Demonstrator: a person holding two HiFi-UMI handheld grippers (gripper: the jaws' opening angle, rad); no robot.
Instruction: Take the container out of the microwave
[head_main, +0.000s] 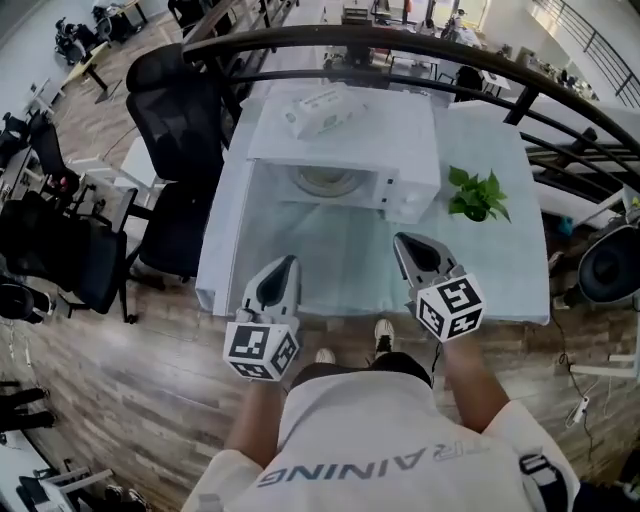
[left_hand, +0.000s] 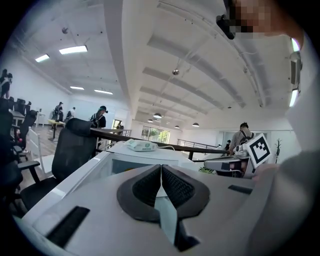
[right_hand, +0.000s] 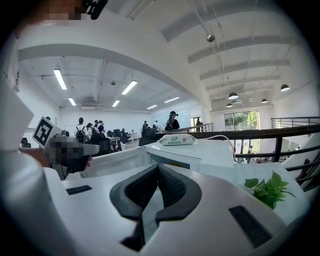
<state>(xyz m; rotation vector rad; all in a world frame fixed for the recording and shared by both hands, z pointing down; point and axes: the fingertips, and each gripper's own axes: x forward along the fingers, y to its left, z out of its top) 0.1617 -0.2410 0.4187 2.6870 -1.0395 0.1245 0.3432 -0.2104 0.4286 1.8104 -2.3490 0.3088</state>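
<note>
Head view: a white microwave stands on the table at upper centre. The round container sits inside its cavity. The left gripper and right gripper are in the lower middle of the frame, both pointing up-frame toward the microwave, with the container above and between them, well apart from both. Each gripper's jaws are closed together and hold nothing. A tissue pack lies on top of the microwave, and a potted plant stands just to its right.
</note>
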